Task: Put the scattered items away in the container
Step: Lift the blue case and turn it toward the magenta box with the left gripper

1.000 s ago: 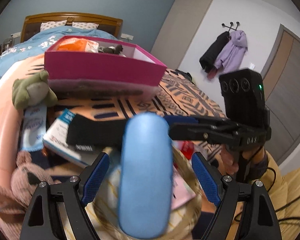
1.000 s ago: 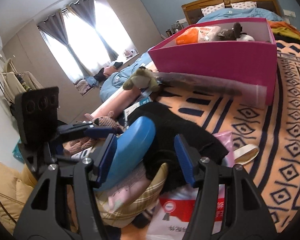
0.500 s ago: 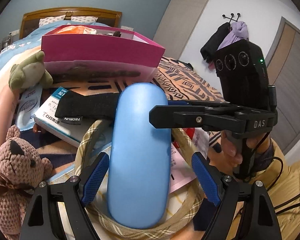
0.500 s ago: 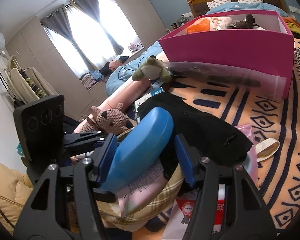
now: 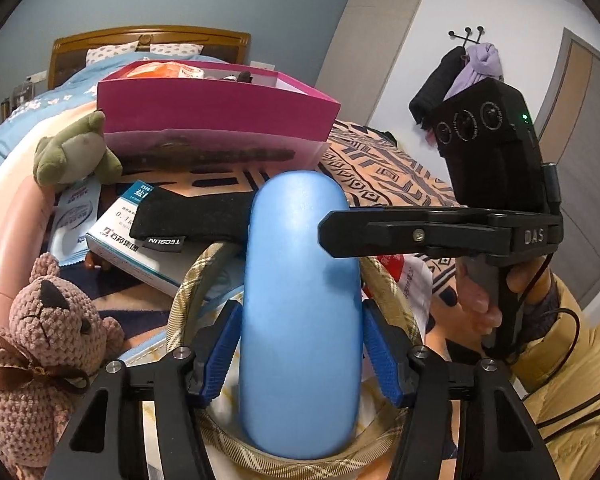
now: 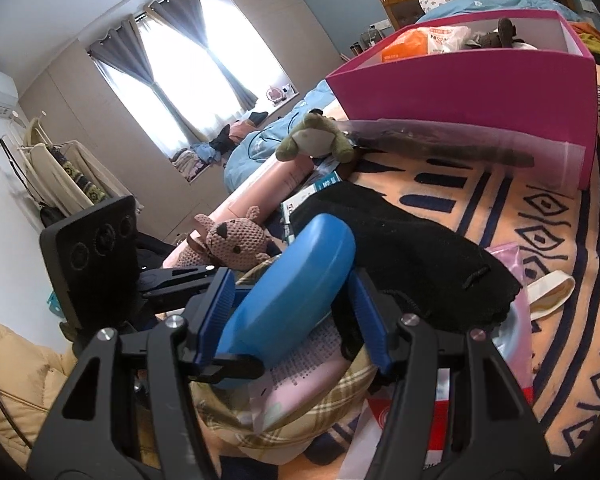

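Note:
A blue glasses case [image 5: 300, 312] lies lengthwise between the fingers of my left gripper [image 5: 302, 352], which is shut on it; its blue pads touch both sides. It rests over a plaid-rimmed basket [image 5: 204, 276]. In the right wrist view my right gripper [image 6: 292, 316] also straddles the case [image 6: 288, 304]; its left pad touches it, the right pad sits just off it. The magenta box [image 5: 216, 114] stands beyond, holding an orange packet [image 6: 408, 44] and a dark toy.
A brown crochet bear [image 5: 40, 344], a green plush [image 5: 76, 152], a black TECSUN pouch [image 5: 192, 216], a white medicine box [image 5: 140, 248] and a pink roll [image 5: 4, 240] lie on the patterned blanket [image 6: 548, 216]. A red-white bag [image 6: 404, 420] lies by the basket.
My left gripper has closed from wide open onto the blue case. Both grippers have come lower and nearer the basket; the right gripper's jaws have narrowed around the case.

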Available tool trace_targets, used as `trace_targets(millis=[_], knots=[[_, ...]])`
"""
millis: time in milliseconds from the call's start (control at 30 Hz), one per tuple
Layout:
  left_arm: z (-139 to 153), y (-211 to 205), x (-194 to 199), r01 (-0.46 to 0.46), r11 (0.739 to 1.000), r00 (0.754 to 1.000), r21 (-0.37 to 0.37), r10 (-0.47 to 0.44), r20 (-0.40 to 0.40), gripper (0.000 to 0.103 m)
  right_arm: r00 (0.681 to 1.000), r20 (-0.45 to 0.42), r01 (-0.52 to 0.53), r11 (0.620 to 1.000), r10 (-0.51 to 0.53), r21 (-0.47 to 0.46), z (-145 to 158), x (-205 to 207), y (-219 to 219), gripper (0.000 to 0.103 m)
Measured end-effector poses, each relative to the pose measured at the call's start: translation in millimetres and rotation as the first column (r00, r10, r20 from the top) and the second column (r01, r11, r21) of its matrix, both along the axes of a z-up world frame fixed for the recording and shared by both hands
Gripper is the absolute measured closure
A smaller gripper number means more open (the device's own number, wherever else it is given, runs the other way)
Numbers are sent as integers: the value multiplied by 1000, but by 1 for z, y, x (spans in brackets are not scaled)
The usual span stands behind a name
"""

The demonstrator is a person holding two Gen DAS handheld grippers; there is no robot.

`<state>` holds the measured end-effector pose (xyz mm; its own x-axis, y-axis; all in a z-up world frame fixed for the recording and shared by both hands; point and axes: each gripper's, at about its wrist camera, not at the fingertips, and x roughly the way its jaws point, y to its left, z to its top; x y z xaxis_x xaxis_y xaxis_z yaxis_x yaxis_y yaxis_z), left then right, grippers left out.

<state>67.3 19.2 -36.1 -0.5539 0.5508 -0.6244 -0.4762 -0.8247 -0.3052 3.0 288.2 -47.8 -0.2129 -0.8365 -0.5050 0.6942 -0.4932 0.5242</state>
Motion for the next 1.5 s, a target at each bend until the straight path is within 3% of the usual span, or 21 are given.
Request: trace_targets(millis=[300, 333, 367, 633, 1200, 1500], knots=[[5, 9, -3, 18, 999, 999, -32, -20, -39, 42, 999, 44, -7, 999, 8, -36, -1, -8, 0, 42], [5, 10, -3, 20, 999, 999, -37, -21, -42, 42, 999, 41, -8, 999, 10, -40, 0, -8, 0, 52], [6, 10, -3, 21, 999, 999, -41, -23, -43, 42, 999, 39, -9, 999, 10, -44, 0, -8, 1, 56], [7, 10, -5, 16, 999, 999, -50, -18, -42, 40, 996, 84, 17, 993, -7, -120, -1, -11, 13, 62], [6, 2, -3, 39, 999, 998, -38, -41, -44, 30, 980, 195, 74, 966, -26, -246, -9, -11, 50, 65], [4, -7, -8, 25, 1000, 999, 2, -25, -34, 31, 961, 265, 154, 944, -75, -291, -25, -8, 86, 66]])
